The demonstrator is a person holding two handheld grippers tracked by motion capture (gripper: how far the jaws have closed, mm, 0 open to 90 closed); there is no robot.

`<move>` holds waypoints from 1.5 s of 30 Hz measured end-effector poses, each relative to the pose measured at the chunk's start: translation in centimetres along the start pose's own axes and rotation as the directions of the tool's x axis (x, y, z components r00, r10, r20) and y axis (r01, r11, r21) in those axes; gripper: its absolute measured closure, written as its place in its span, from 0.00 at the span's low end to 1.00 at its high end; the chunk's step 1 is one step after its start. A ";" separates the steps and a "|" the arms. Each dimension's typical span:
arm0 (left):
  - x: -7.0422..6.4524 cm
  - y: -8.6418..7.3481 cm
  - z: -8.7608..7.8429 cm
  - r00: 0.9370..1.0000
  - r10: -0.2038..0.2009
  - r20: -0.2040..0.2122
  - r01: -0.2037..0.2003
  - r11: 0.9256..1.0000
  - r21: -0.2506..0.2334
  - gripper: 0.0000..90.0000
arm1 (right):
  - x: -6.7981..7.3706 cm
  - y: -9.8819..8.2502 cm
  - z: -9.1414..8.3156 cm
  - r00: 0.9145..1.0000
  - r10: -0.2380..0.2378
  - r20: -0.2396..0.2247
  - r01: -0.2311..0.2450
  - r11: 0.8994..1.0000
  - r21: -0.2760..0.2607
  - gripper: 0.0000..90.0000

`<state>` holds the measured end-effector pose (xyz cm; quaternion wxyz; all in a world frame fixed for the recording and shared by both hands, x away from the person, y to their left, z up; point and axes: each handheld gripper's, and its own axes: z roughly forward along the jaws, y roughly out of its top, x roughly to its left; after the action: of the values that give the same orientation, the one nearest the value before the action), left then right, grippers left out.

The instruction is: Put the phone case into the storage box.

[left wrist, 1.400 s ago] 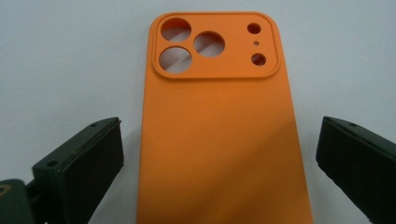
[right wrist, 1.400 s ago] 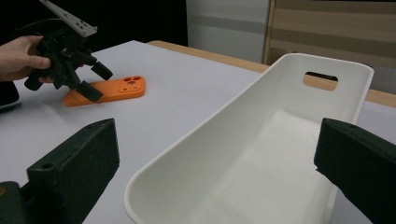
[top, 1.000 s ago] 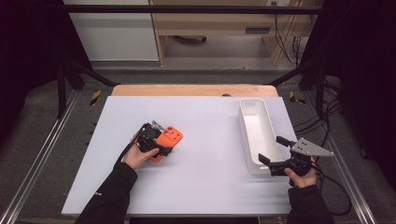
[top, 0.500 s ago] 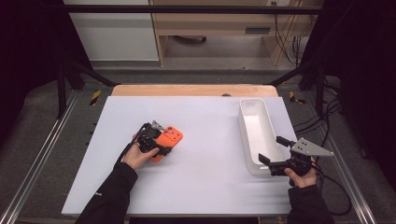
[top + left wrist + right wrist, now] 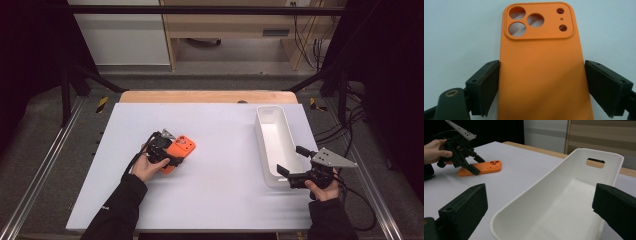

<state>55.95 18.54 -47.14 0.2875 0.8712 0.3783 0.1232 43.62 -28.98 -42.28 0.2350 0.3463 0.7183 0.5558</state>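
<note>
No readable text, label, brand, number or sign was found on anything shown; the orange phone case and the white bin were unmarked.

A white surface laid over a wooden tabletop stands inside a dark metal frame on a grey floor. Behind it are a white cabinet and a light wooden shelf unit, with black cables hanging at the right.
</note>
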 end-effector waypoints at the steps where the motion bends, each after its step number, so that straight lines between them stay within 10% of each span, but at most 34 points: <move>1: 0.0 0.0 -0.1 1.000 0.000 0.004 0.000 1.000 -0.004 0.17 | 0.0 0.0 0.0 1.000 0.000 0.002 0.000 1.000 0.001 0.00; 45: -2.8 1.8 -5.7 0.996 0.079 0.026 -0.074 0.983 -0.169 0.17 | 0.1 0.0 0.0 1.000 -0.010 -0.002 0.010 1.000 0.001 0.00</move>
<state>52.66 17.84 -41.41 0.3611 0.8597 0.3280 0.1513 43.56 -28.91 -42.23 0.2369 0.3426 0.7205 0.5544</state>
